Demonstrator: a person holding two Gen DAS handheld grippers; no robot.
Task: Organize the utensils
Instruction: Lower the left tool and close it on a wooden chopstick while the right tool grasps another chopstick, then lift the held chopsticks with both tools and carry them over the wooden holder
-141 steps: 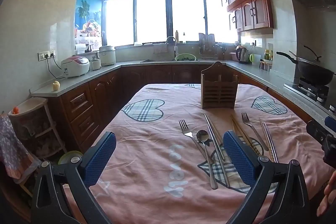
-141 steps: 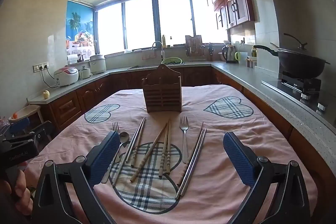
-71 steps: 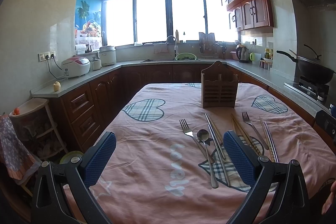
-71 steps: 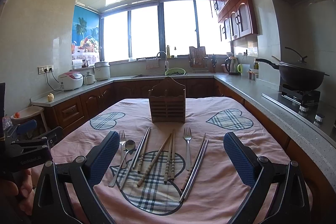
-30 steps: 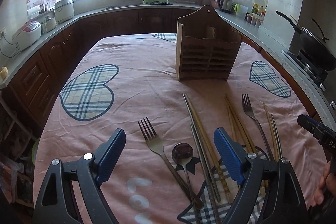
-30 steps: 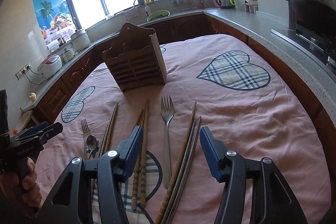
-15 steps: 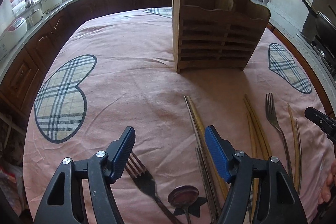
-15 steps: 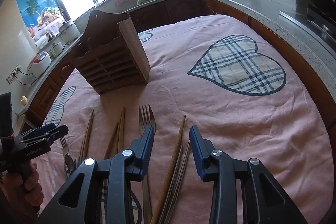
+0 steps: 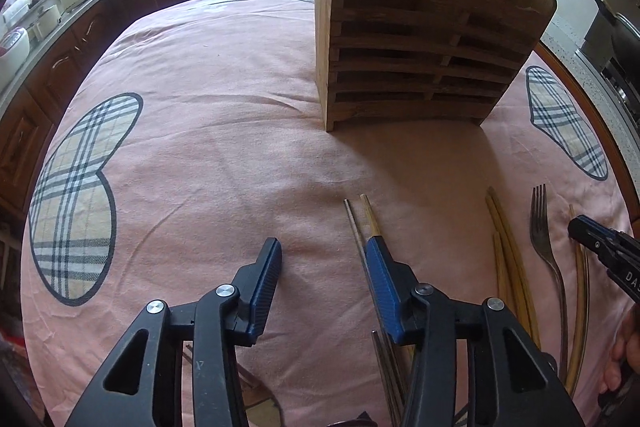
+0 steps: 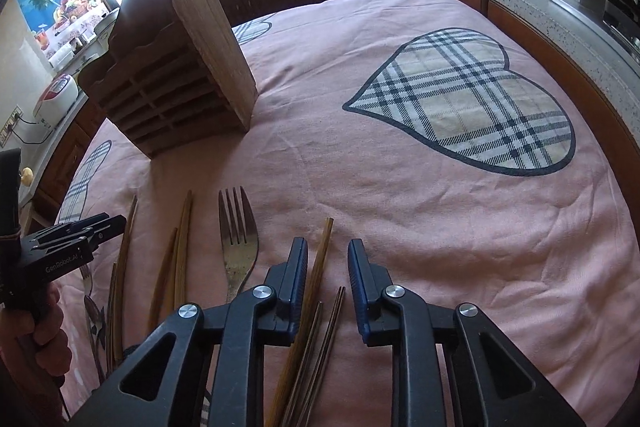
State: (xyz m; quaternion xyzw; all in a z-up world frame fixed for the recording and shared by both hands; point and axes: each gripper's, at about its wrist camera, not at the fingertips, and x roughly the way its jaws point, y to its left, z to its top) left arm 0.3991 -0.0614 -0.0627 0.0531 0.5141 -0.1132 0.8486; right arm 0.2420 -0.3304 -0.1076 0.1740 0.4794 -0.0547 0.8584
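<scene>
My left tool [image 9: 322, 263] hangs low over the pink cloth on the counter [image 9: 208, 147], fingers parted and holding nothing. I judge it is lined up for the leftmost fork and spoon, which now sit mostly hidden under its frame at the bottom edge. Its right finger [image 9: 382, 277] overlaps a steel and wood chopstick pair [image 9: 360, 217]; whether it touches them I cannot tell.

That pair runs lengthwise away from me, tips toward the wooden holder [image 9: 420, 39], which stands upright at the far middle of the cloth with its slatted front facing me. Everything is laid parallel like this, I guess so each piece can be pinched across its shaft and lifted straight to the holder.

Next right, wooden chopsticks [image 10: 182, 251] lie on the same axis, then the second fork [image 10: 238, 239], tines toward the holder and handle toward me.

My right tool [image 10: 328, 251] is partly open and empty, straddling the last bundle: a wooden chopstick [image 10: 322, 251] between the fingers, thin steel ones [image 10: 332, 315] just beside it, all pointing away from me and leaning slightly right. Closing here would likely grip that wooden one crosswise.
</scene>
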